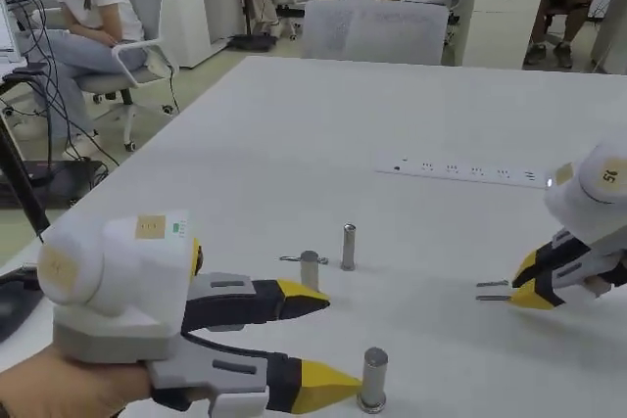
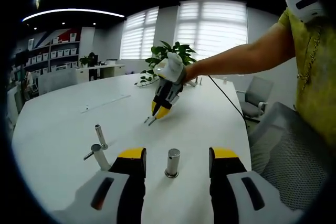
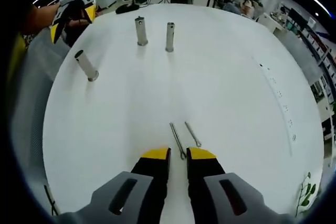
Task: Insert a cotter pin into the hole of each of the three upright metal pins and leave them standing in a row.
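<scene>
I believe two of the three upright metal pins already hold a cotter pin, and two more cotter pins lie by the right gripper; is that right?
Not quite: the head view shows one metal pin holding a cotter pin; the far pin and near pin are bare. Two loose cotter pins do lie by the right gripper.

Both grippers have rounded white housings, grey slotted jaw arms and black-then-yellow tips. The left gripper (image 1: 343,340), lower left in the head view, bears a tan square sticker and a green mark; the right gripper (image 1: 512,296), at the right edge, a numbered round label. At the left gripper view's right, the person wears a yellow-green short-sleeved shirt (image 2: 312,61) and a white headset (image 2: 303,1).
</scene>
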The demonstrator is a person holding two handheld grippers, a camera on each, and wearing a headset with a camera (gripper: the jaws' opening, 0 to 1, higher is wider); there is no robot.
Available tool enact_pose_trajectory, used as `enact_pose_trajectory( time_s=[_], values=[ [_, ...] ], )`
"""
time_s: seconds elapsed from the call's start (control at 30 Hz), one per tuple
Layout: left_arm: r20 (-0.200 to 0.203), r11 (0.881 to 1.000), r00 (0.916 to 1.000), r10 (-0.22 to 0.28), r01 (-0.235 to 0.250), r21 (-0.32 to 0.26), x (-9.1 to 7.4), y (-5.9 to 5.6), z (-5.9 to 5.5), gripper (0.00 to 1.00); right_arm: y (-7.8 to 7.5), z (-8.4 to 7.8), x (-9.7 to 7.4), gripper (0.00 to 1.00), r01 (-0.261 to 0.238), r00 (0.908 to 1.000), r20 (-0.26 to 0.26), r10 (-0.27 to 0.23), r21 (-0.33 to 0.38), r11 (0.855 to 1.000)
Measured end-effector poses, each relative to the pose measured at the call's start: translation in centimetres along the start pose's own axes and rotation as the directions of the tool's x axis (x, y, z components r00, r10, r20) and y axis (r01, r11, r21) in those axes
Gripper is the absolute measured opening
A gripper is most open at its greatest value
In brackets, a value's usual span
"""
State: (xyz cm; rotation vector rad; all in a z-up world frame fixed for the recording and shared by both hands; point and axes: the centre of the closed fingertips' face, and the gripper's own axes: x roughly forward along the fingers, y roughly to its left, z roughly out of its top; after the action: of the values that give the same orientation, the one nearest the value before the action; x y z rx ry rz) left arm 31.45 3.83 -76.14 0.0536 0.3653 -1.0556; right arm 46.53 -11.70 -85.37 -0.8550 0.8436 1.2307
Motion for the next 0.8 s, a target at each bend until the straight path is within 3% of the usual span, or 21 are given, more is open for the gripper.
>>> enact_pose_trajectory(
  time_s=[0.07, 0.5, 0.8],
  values=[
    [0.001, 1.0, 1.0, 0.001, -0.001, -0.001, 0.02, 0.01, 0.01, 0.47, -0.03, -0.15, 0.14, 0.14, -0.002, 0.9996, -0.027, 0.001, -0.039, 0.999],
    [0.003, 1.0, 1.0, 0.004, -0.004, -0.005, -0.14, 0.13, -0.04, 0.45, -0.22, -0.36, 0.88, 0.1, -0.04, 0.9927, -0.117, 0.027, -0.112, 0.993],
    [0.011, 1.0, 0.9999, 0.002, -0.002, -0.011, -0.21, 0.04, 0.12, 0.44, -0.1, -0.6, 0.97, 0.09, -0.076, 0.9811, -0.188, 0.044, -0.165, 0.983]
  ],
)
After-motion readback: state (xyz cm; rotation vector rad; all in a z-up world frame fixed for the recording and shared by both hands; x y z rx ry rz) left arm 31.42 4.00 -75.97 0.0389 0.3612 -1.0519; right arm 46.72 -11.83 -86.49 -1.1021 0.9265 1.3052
